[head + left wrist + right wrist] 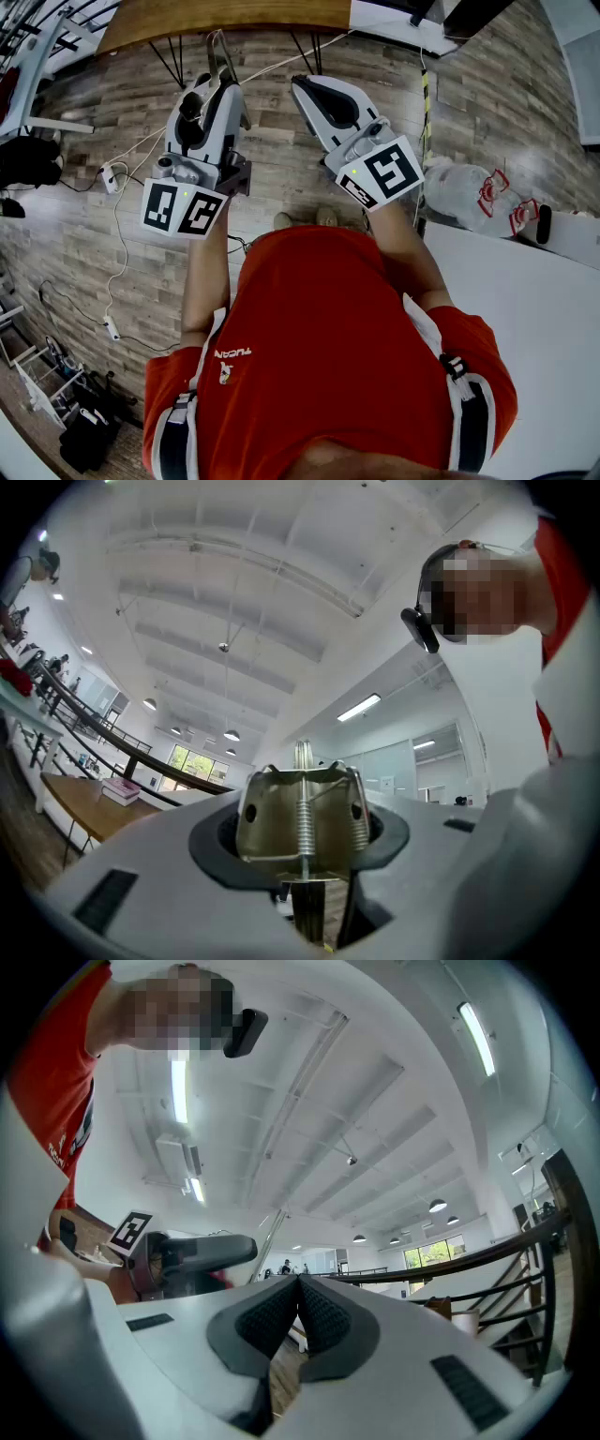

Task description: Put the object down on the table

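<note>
A brass-coloured metal clip with coil springs [300, 808] sits between the jaws of my left gripper [302, 841], which is shut on it and points up toward the ceiling. From the head view the left gripper [217, 89] is held over the wooden floor, and a thin metal part of the clip [223, 54] sticks out past its tip. My right gripper [302, 84] is held beside it, a little to the right. Its ribbed black pads [319, 1312] meet with nothing between them. The white table [534, 309] lies at the right, behind both grippers.
A wooden tabletop [225, 19] on thin black legs stands ahead. On the floor lie white cables with a power strip [110, 178], a clear bag with red print [469, 197] and black bags [84, 431]. The left gripper [187, 1255] shows in the right gripper view.
</note>
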`<action>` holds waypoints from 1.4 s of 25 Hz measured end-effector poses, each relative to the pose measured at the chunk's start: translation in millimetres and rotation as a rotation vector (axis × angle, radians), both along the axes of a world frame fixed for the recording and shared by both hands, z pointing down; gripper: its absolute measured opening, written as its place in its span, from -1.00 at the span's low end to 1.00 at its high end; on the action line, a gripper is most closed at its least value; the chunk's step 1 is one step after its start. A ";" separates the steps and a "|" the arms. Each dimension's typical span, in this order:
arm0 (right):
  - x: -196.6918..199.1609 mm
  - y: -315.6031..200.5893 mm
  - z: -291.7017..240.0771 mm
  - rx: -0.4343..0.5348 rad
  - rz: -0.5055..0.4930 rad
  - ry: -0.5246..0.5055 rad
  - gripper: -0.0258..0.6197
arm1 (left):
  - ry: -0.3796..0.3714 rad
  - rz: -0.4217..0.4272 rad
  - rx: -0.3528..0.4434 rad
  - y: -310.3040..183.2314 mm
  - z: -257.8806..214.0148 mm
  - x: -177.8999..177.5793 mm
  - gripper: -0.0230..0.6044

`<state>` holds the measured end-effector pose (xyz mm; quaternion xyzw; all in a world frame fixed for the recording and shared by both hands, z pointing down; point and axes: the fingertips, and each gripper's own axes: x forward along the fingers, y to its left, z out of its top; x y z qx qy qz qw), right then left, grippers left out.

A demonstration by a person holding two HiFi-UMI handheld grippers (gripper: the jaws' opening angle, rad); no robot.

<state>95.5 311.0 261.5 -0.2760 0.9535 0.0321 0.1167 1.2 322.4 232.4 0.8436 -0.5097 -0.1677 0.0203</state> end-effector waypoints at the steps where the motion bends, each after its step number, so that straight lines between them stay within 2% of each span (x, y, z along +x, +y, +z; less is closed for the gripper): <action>1: 0.0 -0.2 0.1 0.000 -0.001 0.001 -0.84 | 0.001 -0.001 -0.001 -0.5 0.0 0.1 -0.35; 14: 51.9 -19.2 13.2 -0.012 -0.067 -0.031 -0.84 | -0.004 -0.056 -0.012 -21.7 11.1 45.5 -0.35; 19: 57.4 -34.4 20.2 -0.035 -0.082 -0.046 -0.84 | -0.016 -0.075 -0.024 -30.1 13.9 48.2 -0.35; 28: 25.4 -80.5 31.3 -0.039 -0.081 -0.014 -0.84 | -0.003 -0.079 -0.022 -79.1 22.0 15.7 -0.35; 35: -27.7 -163.2 29.6 -0.036 -0.048 0.049 -0.84 | -0.010 -0.054 -0.003 -163.0 25.2 -34.0 -0.35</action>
